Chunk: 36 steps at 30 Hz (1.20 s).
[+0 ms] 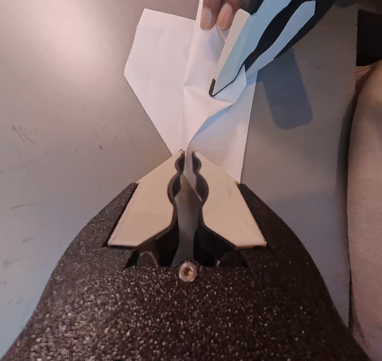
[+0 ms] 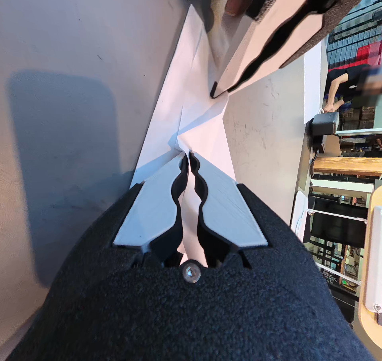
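Both grippers are pinching the same folded white paper (image 1: 165, 78) over the grey table (image 1: 62, 82), one at each end, so it hangs stretched and a bit twisted between them instead of lying flat. The left gripper (image 1: 187, 151) is closed on the narrow pointed end, with a strip of paper running back between its fingers. The right gripper (image 2: 189, 151) is clamped on a crease, nearly closed. Bare fingertips (image 1: 215, 16) press the far edge. The paper's underside and the exact folds are hard to read.
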Tool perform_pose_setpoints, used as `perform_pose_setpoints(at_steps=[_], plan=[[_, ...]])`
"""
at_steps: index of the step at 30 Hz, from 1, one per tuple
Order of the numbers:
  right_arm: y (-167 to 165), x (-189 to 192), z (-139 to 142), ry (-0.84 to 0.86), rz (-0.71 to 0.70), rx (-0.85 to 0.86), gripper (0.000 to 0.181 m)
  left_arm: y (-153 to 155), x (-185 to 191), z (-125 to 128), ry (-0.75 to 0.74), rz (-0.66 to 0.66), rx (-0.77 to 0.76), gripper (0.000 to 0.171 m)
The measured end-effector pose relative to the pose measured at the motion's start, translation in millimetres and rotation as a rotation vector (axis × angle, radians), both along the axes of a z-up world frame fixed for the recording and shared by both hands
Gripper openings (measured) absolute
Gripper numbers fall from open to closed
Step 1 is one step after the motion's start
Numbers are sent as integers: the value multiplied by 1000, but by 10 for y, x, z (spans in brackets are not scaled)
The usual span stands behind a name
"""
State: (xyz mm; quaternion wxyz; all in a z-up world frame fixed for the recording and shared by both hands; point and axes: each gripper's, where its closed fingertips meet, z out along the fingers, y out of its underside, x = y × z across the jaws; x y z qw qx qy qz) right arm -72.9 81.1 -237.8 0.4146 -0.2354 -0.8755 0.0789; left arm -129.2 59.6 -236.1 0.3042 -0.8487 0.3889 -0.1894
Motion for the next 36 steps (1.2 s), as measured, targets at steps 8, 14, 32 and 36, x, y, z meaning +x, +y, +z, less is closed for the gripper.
perform_pose_setpoints(at_steps=[8,14,32,36], plan=[[96,120,245,68,-203,-267,18,82,1,-52,-9,126,94,0],[547,382,384,103,-361,-453,53,82,6,-51,3,100,131,0],[628,359,396,41,-338,-915,0,149,-47,100,-104,124,186,0],[564,379,196,34,-175,-421,0,82,-66,37,-98,27,134,0]])
